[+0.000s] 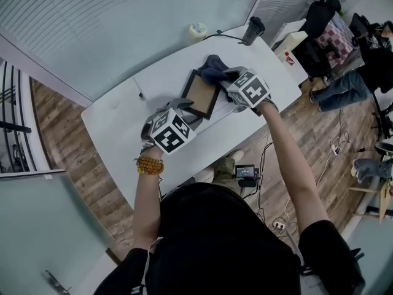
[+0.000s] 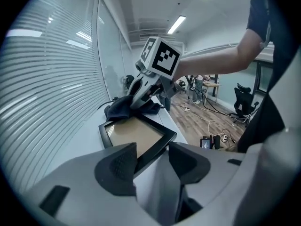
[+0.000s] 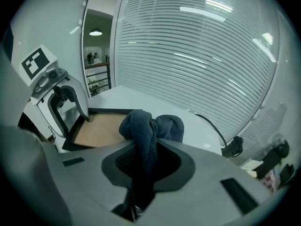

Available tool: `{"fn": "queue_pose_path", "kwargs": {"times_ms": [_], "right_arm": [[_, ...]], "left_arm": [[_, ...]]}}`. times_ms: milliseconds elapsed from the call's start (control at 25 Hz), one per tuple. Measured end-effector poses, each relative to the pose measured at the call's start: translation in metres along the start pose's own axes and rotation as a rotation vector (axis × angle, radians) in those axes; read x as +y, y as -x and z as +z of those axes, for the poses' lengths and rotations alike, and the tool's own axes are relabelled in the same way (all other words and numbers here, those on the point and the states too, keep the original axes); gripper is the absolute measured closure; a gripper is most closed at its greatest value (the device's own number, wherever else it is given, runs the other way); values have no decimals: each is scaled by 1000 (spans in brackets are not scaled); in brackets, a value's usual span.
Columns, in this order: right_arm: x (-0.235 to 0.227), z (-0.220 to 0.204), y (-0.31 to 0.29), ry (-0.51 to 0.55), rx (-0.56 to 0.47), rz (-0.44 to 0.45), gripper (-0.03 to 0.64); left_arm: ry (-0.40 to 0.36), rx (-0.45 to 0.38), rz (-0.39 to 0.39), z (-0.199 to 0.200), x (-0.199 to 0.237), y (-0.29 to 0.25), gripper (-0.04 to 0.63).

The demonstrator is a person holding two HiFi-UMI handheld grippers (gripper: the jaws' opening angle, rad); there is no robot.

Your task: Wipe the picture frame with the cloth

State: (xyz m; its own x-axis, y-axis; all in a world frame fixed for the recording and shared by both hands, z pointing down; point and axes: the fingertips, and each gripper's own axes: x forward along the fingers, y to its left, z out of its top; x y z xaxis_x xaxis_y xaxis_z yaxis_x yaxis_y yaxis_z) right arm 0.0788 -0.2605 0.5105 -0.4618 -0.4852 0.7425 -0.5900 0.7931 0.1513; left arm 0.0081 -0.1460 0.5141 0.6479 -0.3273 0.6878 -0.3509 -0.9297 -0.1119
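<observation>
Picture frame, black, flat on the white surface: my left gripper with jaws apart around its near corner, my right gripper clamped on the dark cloth resting at its far corner.

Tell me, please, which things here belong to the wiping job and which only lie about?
For the job: picture frame, cloth, left hand-held gripper, right hand-held gripper.
Lying about: pale roll, black cable.
</observation>
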Motion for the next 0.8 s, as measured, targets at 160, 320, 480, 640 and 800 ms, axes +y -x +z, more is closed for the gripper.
{"fn": "queue_pose_path", "kwargs": {"times_ms": [160,320,480,640,800], "right_arm": [[8,14,-8,139,67,-14,577],[15,35,-23,203,99,3,577],[20,52,-34,226,116,19,577],[23,65,-48,169,45,51,577],[22,77,-26,-5,-215,147,575]], "left_arm": [[0,-6,-3,2,0,-1,388],[-2,-8,-9,2,-1,-1,393],[-5,-13,-6,4,-1,-1,396],[-7,-14,-1,1,0,-1,397],[-36,-52,44,2,-3,0,399]]}}
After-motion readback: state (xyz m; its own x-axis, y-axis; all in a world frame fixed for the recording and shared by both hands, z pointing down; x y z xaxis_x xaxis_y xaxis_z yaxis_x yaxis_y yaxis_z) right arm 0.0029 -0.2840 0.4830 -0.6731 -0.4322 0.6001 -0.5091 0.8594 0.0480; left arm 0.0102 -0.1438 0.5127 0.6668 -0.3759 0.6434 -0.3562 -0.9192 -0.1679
